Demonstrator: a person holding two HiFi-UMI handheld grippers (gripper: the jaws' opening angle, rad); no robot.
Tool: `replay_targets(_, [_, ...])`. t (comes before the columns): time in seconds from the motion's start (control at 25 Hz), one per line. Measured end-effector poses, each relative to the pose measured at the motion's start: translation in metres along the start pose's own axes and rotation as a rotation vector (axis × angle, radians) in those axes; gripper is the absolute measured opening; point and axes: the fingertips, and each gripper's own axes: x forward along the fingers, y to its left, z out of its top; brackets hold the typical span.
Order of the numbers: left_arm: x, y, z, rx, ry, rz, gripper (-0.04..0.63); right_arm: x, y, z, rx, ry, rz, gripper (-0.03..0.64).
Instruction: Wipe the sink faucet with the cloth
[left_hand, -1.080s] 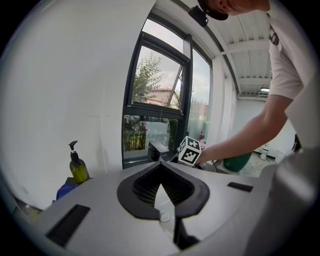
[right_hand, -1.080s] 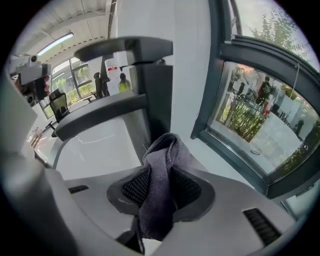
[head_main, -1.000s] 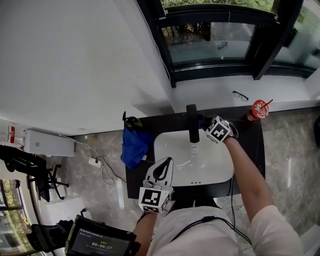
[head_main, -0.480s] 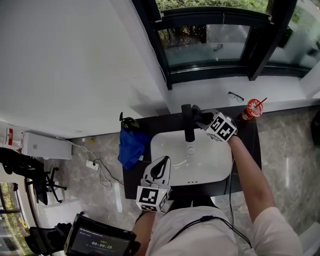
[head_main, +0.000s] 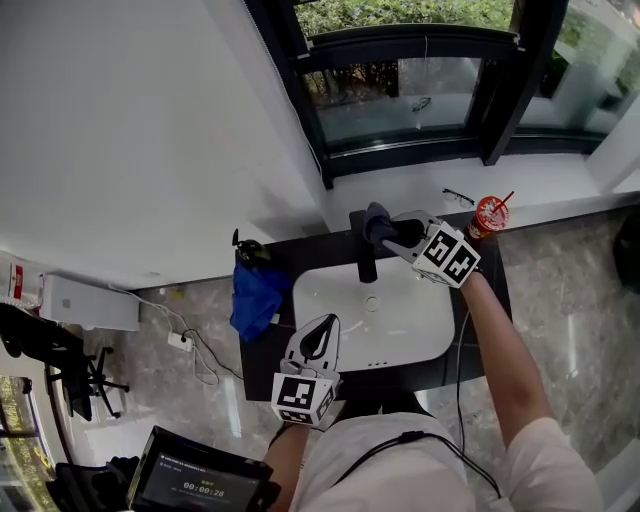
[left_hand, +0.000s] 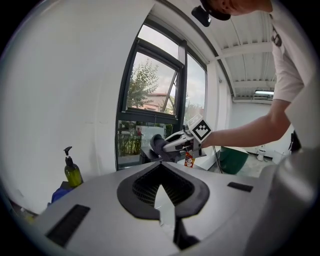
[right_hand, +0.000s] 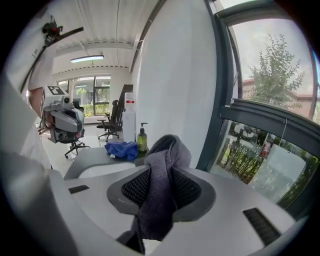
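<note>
Right gripper (head_main: 393, 232): jaws clamped on a bunched dark grey-purple terry cloth (head_main: 377, 218). The cloth's free wad sits against the top of the upright black sink faucet (head_main: 362, 255) directly ahead of the jaw tips, at the back rim of the white rectangular basin (head_main: 425, 335) that lies below the gripper and nearer the person. Judged status: wiping is under way at the faucet's upper end only; its lower column, spout and base look yet to be covered, and actual contact under the cloth cannot be confirmed. Left gripper (head_main: 318, 338): jaws together on nothing, idle over the basin's near rim, well apart from the right one.
</note>
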Motion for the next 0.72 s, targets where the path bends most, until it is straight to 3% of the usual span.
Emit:
replay_targets(0.2, [-0.005, -0.001, 0.004, 0.002, -0.014, 0.006, -0.006, -0.019, 0.018, 0.022, 0.014, -0.085, 0.018, 0.12])
replay_targets(0.36, [-0.012, 0.002, 0.004, 0.005, -0.023, 0.022, -0.006, -0.031, 0.051, 0.034, -0.01, -0.129, 0.087, 0.12])
replay_targets(0.52, [-0.013, 0.002, 0.005, 0.001, -0.027, 0.026, -0.006, -0.021, 0.087, 0.023, -0.079, -0.051, 0.196, 0.12])
replay_targets(0.72, [-0.012, 0.003, 0.002, -0.003, -0.023, 0.027, -0.006, 0.001, 0.108, -0.007, -0.227, 0.094, 0.272, 0.12])
